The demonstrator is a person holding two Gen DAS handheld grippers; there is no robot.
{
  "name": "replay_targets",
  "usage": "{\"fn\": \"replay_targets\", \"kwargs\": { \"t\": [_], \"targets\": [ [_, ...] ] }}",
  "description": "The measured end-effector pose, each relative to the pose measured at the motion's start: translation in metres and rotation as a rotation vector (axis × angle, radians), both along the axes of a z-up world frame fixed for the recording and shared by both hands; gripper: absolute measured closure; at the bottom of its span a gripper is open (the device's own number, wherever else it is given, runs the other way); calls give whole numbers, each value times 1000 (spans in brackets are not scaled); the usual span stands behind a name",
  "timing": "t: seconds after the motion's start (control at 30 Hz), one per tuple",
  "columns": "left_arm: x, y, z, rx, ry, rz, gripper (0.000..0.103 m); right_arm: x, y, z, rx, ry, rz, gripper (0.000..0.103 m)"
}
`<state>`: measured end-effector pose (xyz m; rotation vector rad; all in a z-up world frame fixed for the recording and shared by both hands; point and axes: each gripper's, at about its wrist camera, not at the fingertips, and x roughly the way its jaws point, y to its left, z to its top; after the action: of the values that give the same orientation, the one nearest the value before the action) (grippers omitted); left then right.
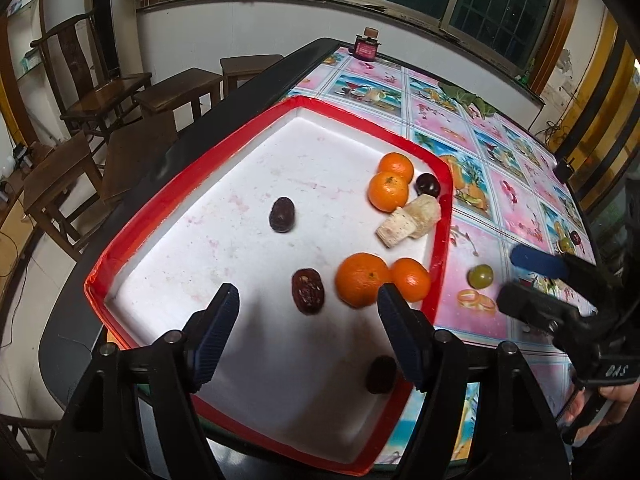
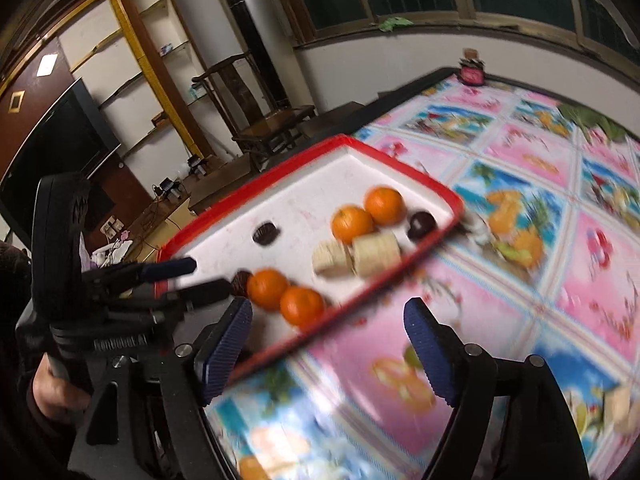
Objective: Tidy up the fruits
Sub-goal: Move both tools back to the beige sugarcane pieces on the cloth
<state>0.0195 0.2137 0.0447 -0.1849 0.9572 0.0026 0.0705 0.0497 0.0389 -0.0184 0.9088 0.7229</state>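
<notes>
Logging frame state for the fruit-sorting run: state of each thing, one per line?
left tongs: open, empty, over the tray
right tongs: open, empty, over the tray's edge
red-rimmed tray: on the table, holding fruit
four oranges: in the tray, in two pairs
green grape: on the tablecloth, outside the tray

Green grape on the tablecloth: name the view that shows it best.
Left wrist view: the green grape lies sharp and unblocked on the tablecloth, beside the red tray. The right wrist view, blurred, shows no grape clearly.

The right finger (image 1: 404, 340) half covers one date (image 1: 380, 374). The counter's cloth (image 2: 520, 280) smears with blur, and a pale piece (image 2: 622, 404) is cut off.
</notes>
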Motion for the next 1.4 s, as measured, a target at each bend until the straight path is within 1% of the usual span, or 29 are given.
{"fn": "replay_targets", "kwargs": {
  "t": [0.27, 0.43, 0.63, 0.7, 0.9, 1.17, 1.3, 1.37, 1.4],
  "targets": [
    [-1, -25, 11, 21, -4, -41, 31, -35, -63, 4, 3, -1, -86, 19],
    [0, -53, 20, 26, -15, -96, 31, -41, -98, 7, 12, -5, -151, 19],
    [2, -93, 26, 29, -18, -197, 31, -53, -126, 18, 15, -29, -195, 19],
    [3, -107, 25, 33, -13, -234, 28, -58, -134, 20, 19, -37, -202, 19],
    [4, -161, 16, 55, 20, -376, 28, -69, -166, 16, 6, -17, -225, 18],
    [7, -231, 4, 85, 43, -567, 28, -66, -224, 7, -77, 30, -306, 18],
    [18, -256, 4, 95, 30, -612, 28, -55, -247, 6, -86, 56, -343, 19],
    [27, -266, 3, 99, 21, -615, 28, -45, -254, 4, -79, 72, -351, 21],
    [31, -269, 2, 94, 20, -621, 28, -40, -254, 3, -78, 74, -348, 25]
  ]
}}
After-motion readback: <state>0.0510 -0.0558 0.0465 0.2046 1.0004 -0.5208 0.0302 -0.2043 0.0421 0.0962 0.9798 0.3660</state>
